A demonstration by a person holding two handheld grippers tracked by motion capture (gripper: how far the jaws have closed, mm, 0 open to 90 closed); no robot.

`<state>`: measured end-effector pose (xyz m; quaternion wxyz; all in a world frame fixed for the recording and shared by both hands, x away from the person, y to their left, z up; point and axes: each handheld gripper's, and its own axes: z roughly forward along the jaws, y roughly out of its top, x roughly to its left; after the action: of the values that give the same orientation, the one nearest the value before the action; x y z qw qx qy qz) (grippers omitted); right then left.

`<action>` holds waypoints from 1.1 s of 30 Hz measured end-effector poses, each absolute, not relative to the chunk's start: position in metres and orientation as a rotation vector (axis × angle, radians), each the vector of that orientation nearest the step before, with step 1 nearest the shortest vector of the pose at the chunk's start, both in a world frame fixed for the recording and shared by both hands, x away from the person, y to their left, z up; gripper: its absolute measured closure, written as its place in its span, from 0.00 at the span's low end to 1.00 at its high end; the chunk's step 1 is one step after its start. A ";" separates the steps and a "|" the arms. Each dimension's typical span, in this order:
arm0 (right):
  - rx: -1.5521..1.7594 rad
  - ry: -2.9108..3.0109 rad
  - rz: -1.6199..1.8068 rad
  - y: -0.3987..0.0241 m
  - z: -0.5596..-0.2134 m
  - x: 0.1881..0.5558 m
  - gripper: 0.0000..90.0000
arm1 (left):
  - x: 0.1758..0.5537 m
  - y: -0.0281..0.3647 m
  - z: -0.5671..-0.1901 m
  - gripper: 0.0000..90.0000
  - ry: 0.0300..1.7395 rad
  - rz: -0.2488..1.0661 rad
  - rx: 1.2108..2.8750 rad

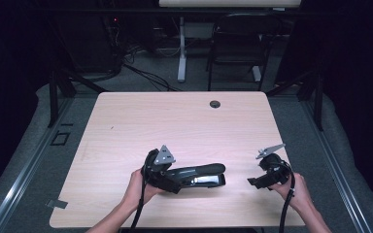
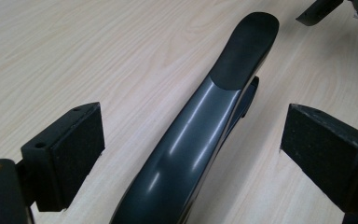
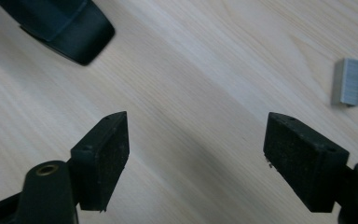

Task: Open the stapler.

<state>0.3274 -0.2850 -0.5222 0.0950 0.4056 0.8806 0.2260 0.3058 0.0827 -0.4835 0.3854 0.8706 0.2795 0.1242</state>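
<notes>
Black stapler [image 2: 200, 135] — no legible markings

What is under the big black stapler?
The stapler lies on the wooden table, between the left tool's open pads. Only bare wood shows around it; whatever is directly beneath its body is covered.

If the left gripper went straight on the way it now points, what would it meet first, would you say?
Probably the black stapler: it already lies between the left gripper's open jaws, untouched by either pad, and stretches ahead along that line. Beyond its tip there is bare table, then the right gripper farther off.
</notes>
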 end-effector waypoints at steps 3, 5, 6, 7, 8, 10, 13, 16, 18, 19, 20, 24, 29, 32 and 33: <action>1.172 2.613 0.665 -0.282 -0.523 0.326 0.27 | 0.304 0.081 -0.483 0.03 0.733 0.296 2.216; 1.144 2.634 0.652 -0.277 -0.522 0.322 0.31 | 0.301 0.079 -0.483 0.02 0.737 0.277 2.212; 1.144 2.634 0.652 -0.277 -0.522 0.322 0.31 | 0.301 0.079 -0.483 0.02 0.737 0.277 2.212; 1.135 2.635 0.647 -0.275 -0.522 0.321 0.32 | 0.300 0.078 -0.483 0.02 0.729 0.273 2.215; 1.135 2.626 0.657 -0.273 -0.523 0.319 0.36 | 0.299 0.076 -0.483 0.02 0.725 0.280 2.212; 1.143 2.611 0.662 -0.270 -0.523 0.319 0.44 | 0.297 0.073 -0.483 0.04 0.716 0.279 2.205; 1.151 2.590 0.646 -0.269 -0.523 0.321 0.51 | 0.298 0.069 -0.486 0.10 0.731 0.289 2.210; 1.138 2.594 0.647 -0.267 -0.524 0.323 0.58 | 0.298 0.066 -0.487 0.16 0.727 0.282 2.217; 1.131 2.581 0.666 -0.265 -0.523 0.324 0.61 | 0.296 0.063 -0.489 0.17 0.725 0.295 2.216; 1.143 2.577 0.687 -0.263 -0.523 0.325 0.63 | 0.295 0.062 -0.490 0.18 0.728 0.300 2.204; 1.150 2.574 0.723 -0.262 -0.522 0.325 0.66 | 0.294 0.062 -0.490 0.20 0.730 0.304 2.206; 1.245 2.618 0.891 -0.258 -0.522 0.325 0.76 | 0.290 0.063 -0.489 0.28 0.746 0.344 2.194; 1.246 2.609 0.894 -0.244 -0.520 0.323 0.81 | 0.290 0.067 -0.486 0.32 0.749 0.364 2.150; 1.175 2.563 0.920 -0.226 -0.514 0.315 0.88 | 0.293 0.066 -0.486 0.39 0.762 0.335 2.134; 1.175 2.563 0.920 -0.226 -0.514 0.315 0.88 | 0.292 0.065 -0.486 0.39 0.764 0.326 2.127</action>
<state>0.3145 -0.2257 -0.5141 0.0877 0.3947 0.8608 0.3091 0.2924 0.0653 -0.4855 0.4160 0.8470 0.3044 0.1300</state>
